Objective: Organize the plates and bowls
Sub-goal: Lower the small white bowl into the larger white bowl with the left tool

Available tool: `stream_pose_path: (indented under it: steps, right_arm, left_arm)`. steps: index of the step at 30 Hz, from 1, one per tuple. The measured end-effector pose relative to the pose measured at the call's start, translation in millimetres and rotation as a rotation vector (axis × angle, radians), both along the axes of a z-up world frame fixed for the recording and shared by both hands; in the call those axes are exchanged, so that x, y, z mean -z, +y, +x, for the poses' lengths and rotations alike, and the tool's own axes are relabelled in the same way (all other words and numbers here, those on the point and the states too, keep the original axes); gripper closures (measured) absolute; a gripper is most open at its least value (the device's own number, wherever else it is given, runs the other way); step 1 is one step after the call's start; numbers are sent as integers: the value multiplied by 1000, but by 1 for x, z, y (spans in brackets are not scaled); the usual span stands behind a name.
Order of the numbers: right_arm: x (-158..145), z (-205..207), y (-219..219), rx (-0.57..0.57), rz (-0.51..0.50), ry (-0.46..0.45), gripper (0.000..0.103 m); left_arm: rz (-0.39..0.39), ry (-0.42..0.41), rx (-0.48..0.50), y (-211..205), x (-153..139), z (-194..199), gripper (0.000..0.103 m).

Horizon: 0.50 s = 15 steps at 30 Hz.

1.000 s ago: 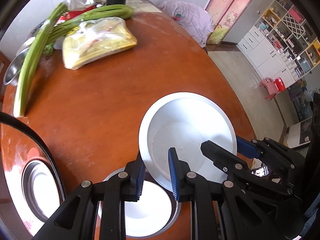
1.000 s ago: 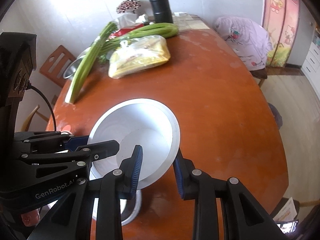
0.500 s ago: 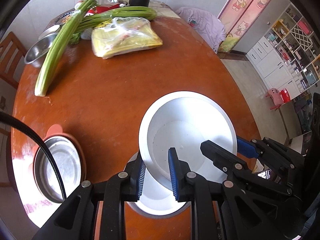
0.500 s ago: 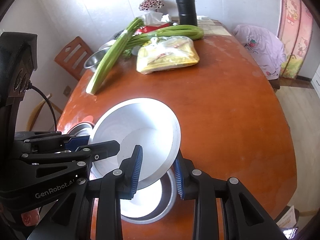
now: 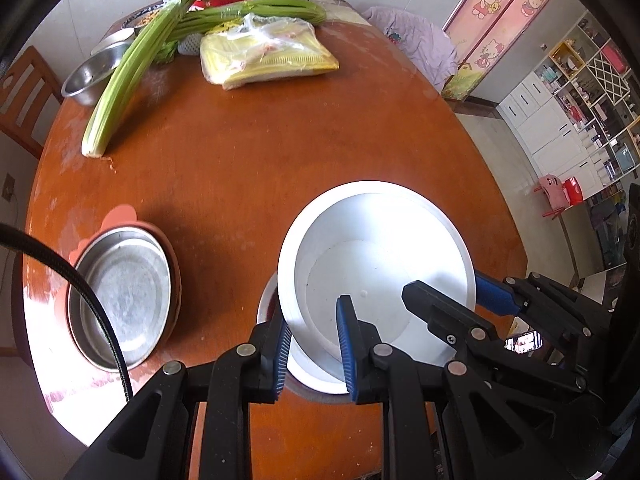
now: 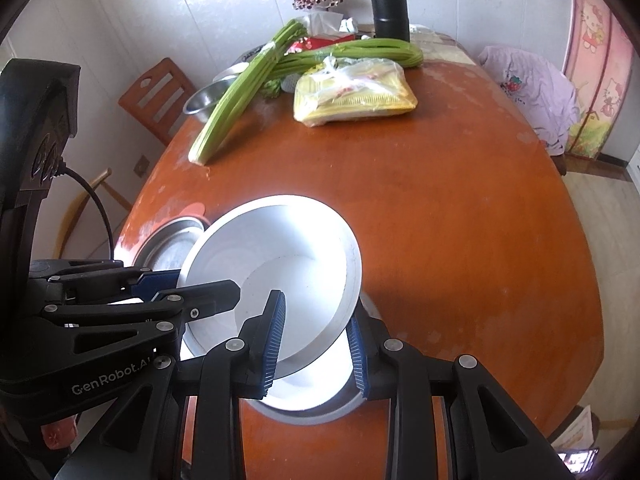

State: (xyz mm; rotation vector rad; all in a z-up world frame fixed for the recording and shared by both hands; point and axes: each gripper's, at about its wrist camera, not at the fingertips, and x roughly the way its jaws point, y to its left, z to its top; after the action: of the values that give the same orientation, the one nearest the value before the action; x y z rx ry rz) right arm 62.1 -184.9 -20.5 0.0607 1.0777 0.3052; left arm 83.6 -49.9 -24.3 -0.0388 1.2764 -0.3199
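Both grippers are clamped on the white bowl [image 5: 384,256]: left gripper [image 5: 314,350] on its near-left rim, right gripper [image 6: 316,340] on the near-right. It hangs tilted just above another white dish [image 6: 316,394]. The steel plate [image 5: 124,296] sits apart, so stacking's barely halfway, I'd guess.

White bowl [image 5: 376,256] between both tongs [image 5: 314,350]
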Motion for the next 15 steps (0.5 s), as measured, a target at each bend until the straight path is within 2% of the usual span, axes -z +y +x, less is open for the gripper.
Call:
stream_pose_path:
  steps: [15]
  right_arm:
    - [26,-14,3,-14,-26,50,71]
  left_arm:
    - [35,42,0,-2,31,-14,82]
